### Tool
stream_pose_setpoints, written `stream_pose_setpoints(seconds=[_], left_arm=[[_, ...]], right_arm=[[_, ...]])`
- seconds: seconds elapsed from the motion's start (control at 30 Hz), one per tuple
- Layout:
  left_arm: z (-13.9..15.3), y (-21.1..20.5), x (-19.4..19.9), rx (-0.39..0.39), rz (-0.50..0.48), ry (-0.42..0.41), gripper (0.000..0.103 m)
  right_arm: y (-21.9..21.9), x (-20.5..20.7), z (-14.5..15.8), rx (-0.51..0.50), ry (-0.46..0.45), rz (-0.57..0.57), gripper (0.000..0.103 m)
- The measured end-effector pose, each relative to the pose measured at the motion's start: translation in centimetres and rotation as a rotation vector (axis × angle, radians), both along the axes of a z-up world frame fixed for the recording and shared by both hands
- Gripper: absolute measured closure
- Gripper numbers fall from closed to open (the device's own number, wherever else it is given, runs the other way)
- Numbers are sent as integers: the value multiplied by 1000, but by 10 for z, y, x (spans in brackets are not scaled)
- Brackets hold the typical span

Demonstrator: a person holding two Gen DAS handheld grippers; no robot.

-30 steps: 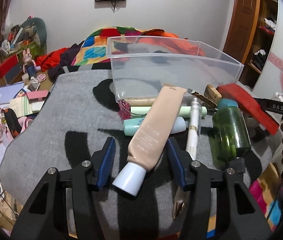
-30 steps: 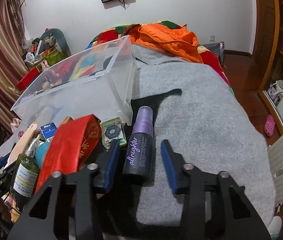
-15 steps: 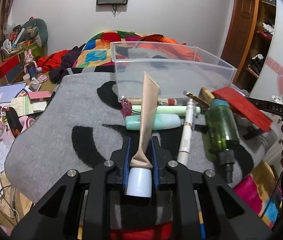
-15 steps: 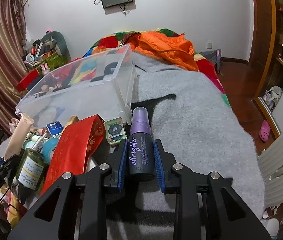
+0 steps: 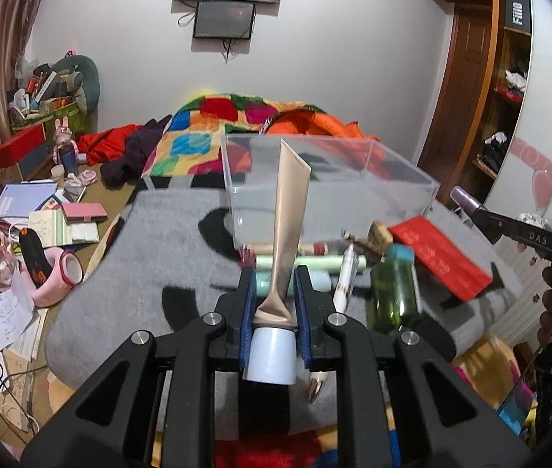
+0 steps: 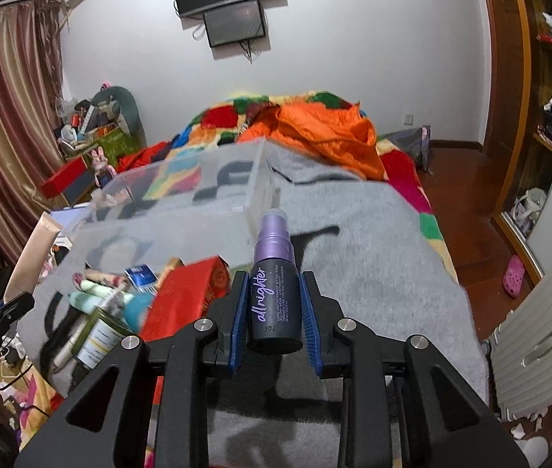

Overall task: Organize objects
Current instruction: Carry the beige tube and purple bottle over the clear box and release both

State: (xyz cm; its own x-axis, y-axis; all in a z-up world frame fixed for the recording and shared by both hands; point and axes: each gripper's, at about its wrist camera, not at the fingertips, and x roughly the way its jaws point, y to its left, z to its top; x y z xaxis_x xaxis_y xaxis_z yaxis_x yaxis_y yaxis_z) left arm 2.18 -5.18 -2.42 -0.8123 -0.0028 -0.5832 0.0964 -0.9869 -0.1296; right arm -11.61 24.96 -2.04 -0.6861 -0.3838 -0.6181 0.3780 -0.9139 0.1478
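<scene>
Both items have risen off the grey blanket point(image 5: 128, 257) since the earlier frame: the left gripper point(image 5: 274, 304) pinches the beige cosmetic tube point(image 5: 289, 210) near its cap, the right gripper point(image 6: 272, 304) clamps the purple setting-spray bottle point(image 6: 274, 284). Each should probably clear the clear plastic bin point(image 5: 326, 191) rim before release, tube kept upright.

1. Beige cream tube point(image 5: 289, 210) with a pale blue cap – clamped just above the cap, crimped end up, lifted off the grey blanket.
2. Dark spray bottle point(image 6: 274, 292) with a purple top, lettered "all nighter" – clamped upright.
3. Clear plastic bin point(image 5: 330, 179) – open-topped, on the blanket behind both.
</scene>
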Motion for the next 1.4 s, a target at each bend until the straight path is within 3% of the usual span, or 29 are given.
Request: stream_pose_setpoints(seconds=[0.27, 0.43, 0.77, 1.03, 1.4], left_arm=[[19, -8, -17, 31, 24, 33, 84], [31, -6, -33, 5, 24, 49, 84], [50, -10, -64, -3, 5, 58, 84], [57, -7, -100, -6, -46, 23, 84], [31, -2, -152, -17, -106, -103, 84]], right_arm=[[-7, 0, 26, -54, 57, 38, 80], [-19, -4, 39, -89, 81, 67, 80], [-50, -40, 47, -69, 80, 131, 80], [-66, -74, 43, -38, 39, 150, 80], [-96, -108, 27, 36, -20, 191, 80]])
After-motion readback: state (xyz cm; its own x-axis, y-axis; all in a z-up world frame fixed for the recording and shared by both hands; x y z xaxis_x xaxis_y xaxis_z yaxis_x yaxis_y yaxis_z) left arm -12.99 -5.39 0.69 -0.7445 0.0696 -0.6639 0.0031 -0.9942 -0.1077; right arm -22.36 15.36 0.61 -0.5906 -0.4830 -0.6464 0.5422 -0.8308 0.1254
